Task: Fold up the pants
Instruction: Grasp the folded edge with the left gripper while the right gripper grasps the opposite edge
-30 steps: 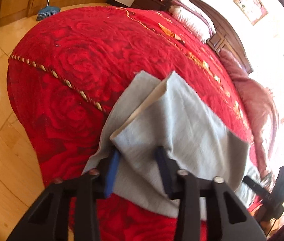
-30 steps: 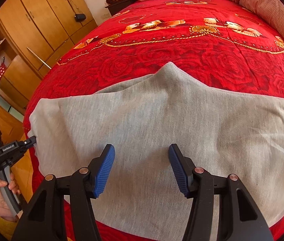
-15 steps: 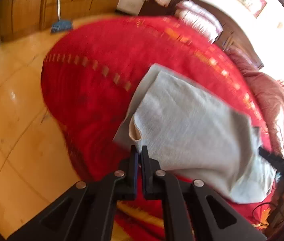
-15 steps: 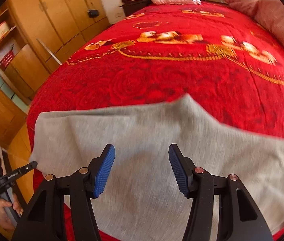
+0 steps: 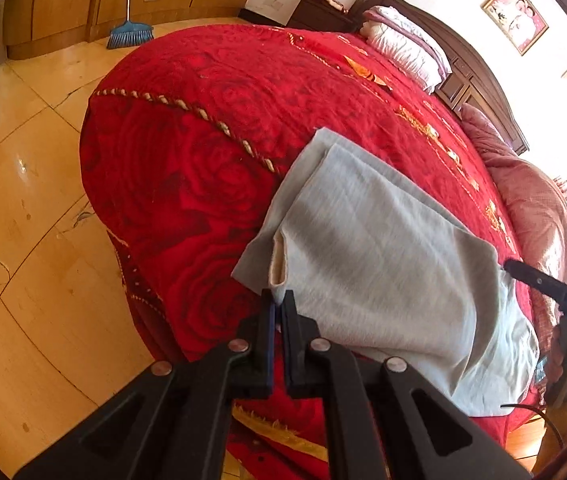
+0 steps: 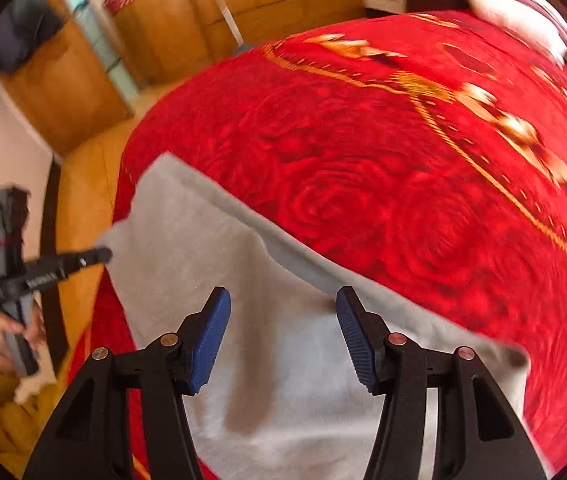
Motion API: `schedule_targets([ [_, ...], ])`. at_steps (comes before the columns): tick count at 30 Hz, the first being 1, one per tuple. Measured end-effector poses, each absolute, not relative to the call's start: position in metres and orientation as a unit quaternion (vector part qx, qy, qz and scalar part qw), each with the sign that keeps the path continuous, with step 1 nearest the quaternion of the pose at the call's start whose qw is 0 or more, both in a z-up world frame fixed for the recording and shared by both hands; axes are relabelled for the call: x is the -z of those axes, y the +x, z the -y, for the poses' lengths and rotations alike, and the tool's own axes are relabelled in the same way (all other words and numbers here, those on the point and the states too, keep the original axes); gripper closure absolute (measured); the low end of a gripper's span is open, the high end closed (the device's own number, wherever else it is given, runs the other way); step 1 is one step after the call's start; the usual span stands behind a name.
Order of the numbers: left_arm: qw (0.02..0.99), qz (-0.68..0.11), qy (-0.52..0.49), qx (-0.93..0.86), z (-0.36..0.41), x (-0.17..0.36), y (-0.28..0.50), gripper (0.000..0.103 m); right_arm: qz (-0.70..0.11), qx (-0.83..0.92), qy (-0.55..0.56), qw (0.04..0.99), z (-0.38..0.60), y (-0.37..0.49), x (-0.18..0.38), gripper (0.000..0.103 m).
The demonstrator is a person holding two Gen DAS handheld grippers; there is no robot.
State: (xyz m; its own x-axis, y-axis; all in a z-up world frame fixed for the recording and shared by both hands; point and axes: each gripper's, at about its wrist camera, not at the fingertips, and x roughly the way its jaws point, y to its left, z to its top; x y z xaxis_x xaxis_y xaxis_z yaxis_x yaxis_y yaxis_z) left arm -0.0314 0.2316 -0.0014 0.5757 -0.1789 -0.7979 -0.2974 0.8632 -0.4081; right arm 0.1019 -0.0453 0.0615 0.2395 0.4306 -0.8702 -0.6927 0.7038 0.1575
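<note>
A red rose-patterned bedspread covers the bed, and the grey pants lie folded near its foot edge, partly draped over that edge. The left gripper has its 2 jaws pressed together on the corner of the pants nearest the foot edge, where a cream lining shows. The right gripper hovers above the pants, its 2 blue-padded jaws apart, with grey cloth below the gap and no pad touching it.
</note>
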Motion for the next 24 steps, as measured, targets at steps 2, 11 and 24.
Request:
schedule_targets([
  [2,0.849,-0.459,-0.261,-0.034,-0.232,0.002,-0.033,0.1,-0.5,-0.36,-0.167,0.77,0.03,0.106,-0.055,0.049],
  [11,0.858,-0.439,-0.263,-0.032,-0.234,-0.008,-0.034,0.1,-0.435,-0.347,-0.185,0.81,0.026,0.102,-0.073,0.097],
  [24,0.877,-0.427,-0.213,-0.059,-0.233,-0.012,-0.024,0.1,-0.469,-0.369,-0.13,0.792,-0.009,0.133,-0.08,0.08],
])
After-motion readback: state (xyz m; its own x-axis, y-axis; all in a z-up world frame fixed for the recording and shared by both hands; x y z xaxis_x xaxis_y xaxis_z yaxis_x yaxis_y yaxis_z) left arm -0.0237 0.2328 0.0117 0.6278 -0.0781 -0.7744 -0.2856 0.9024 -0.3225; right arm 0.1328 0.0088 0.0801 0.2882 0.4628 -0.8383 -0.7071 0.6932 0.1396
